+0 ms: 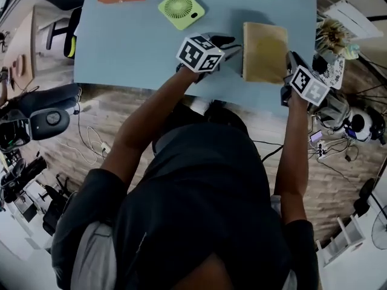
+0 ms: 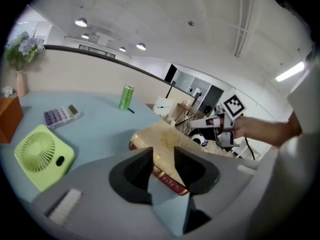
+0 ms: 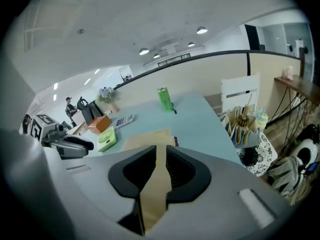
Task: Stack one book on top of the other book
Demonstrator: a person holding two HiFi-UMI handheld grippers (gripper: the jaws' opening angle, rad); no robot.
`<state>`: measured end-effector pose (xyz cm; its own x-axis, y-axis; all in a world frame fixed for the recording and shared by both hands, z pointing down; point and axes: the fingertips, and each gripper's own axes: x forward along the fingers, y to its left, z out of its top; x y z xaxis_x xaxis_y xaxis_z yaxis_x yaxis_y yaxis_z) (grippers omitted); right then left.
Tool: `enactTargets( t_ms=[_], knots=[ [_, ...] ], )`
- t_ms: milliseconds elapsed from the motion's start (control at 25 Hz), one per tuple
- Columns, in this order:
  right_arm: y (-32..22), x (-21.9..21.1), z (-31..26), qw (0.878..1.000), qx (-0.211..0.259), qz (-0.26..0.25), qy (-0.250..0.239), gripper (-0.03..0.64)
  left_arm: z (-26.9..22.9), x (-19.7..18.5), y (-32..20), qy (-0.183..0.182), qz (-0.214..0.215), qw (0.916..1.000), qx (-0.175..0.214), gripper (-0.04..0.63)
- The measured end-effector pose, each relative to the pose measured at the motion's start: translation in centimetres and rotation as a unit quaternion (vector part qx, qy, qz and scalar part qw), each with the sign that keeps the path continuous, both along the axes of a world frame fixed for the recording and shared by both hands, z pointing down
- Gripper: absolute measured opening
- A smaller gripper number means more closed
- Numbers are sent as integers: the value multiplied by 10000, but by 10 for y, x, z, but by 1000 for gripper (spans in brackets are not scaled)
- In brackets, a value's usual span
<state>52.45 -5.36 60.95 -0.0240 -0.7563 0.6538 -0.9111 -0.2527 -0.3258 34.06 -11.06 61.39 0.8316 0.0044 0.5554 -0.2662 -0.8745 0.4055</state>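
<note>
Left gripper [image 2: 162, 160] fingers were clamped on the red-and-gold spine corner of the tan hardcover book [image 1: 265, 52]. Right gripper [image 3: 161, 156] fingers were closed on its opposite tan edge. The book sat between the two sets of fingers, on or just over the pale blue worktop [image 1: 133, 47]; I couldn't tell which. I couldn't pick out a second book. My call: hold both grips level, move them together so the cover doesn't twist, and square the edges before release. Containers: a slim vase [image 2: 21, 84] far left of the left fingers held lilac flowers; a rack [image 3: 246, 129] right of the right fingers held tan sheets.
</note>
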Motion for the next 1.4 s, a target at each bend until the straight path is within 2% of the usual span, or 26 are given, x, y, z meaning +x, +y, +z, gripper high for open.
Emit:
enactTargets(
  t_ms=[320,680,800,1120,1400],
  knots=[
    [-23,-39,-108,9925,1138,-445,77,44,-101,-65,-37,641,-304,9939,845,186],
    [-38,-118,-242,9600,2450,-1320,313,44,-204,-143,-40,1274,-563,9771,1611,186],
    [-34,-147,-276,9485,2726,-1550,438,44,-227,-172,-35,1434,-648,9712,1787,186],
    [-24,-233,-354,9200,3407,-1857,557,44,-273,-258,-30,1562,-804,9561,2348,186],
    [-26,-318,-375,9100,3457,-2209,605,43,-308,-347,-35,1694,-995,9437,2660,186]
  ],
)
